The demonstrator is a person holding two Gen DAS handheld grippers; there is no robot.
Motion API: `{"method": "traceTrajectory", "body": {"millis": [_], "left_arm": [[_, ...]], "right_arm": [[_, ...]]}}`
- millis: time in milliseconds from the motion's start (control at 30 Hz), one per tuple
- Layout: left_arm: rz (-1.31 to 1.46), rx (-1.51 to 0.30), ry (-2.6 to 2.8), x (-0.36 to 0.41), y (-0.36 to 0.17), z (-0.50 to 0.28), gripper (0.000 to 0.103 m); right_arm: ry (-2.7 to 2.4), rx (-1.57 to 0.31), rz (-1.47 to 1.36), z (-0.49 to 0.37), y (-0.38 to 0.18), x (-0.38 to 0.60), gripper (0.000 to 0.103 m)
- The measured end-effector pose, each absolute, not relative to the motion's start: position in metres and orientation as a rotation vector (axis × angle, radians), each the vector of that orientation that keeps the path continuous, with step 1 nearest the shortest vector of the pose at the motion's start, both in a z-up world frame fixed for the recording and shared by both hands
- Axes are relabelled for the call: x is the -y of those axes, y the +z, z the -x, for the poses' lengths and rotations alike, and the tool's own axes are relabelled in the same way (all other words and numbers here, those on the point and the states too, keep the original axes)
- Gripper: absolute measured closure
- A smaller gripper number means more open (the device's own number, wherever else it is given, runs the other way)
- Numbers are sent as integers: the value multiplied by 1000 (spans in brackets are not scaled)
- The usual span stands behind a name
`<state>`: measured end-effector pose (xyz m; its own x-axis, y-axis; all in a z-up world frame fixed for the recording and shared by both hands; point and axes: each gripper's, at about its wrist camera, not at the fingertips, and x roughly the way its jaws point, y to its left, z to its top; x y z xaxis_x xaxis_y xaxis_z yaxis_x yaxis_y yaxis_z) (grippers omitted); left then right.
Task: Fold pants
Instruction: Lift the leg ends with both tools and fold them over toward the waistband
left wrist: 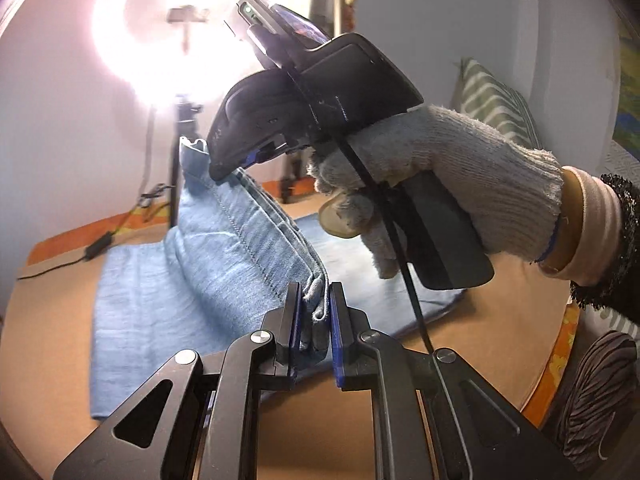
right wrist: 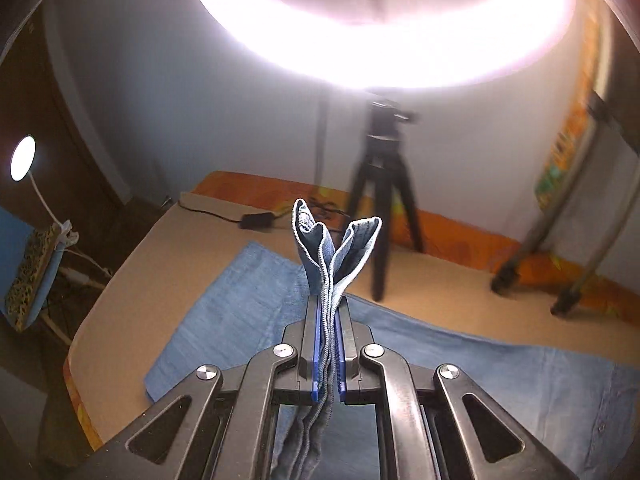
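Observation:
Light blue denim pants (left wrist: 168, 300) lie spread on a tan table (left wrist: 480, 340). My left gripper (left wrist: 315, 300) is shut on a bunched edge of the pants and holds it lifted above the table. The lifted edge stretches up and away to my right gripper (left wrist: 236, 160), held by a gloved hand (left wrist: 460, 184). In the right wrist view my right gripper (right wrist: 328, 312) is shut on folded layers of the pants (right wrist: 332, 248), which stick up past the fingertips. The rest of the pants (right wrist: 480, 368) lies flat on the table (right wrist: 168, 248) below.
A bright ring light (right wrist: 380, 20) on a black tripod (right wrist: 384, 200) stands at the table's far side. A power adapter (right wrist: 258, 221) with a cable lies near the far edge. A second stand (right wrist: 592, 248) is at the right. A striped pillow (left wrist: 496, 100) is behind the hand.

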<state>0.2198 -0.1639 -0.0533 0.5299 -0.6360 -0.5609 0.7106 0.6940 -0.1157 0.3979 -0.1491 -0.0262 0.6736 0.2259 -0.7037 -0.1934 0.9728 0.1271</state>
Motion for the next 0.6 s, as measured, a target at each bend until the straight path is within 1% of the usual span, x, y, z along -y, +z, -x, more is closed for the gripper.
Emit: {"method": "traceTrajectory", "body": {"millis": [267, 600], "left_arm": [[-129, -643, -843, 184, -64, -217, 92], [-143, -643, -903, 210, -62, -214, 92]], "right_arm": [[230, -814, -143, -395, -45, 204, 100], [215, -820, -234, -386, -57, 262, 100]]}}
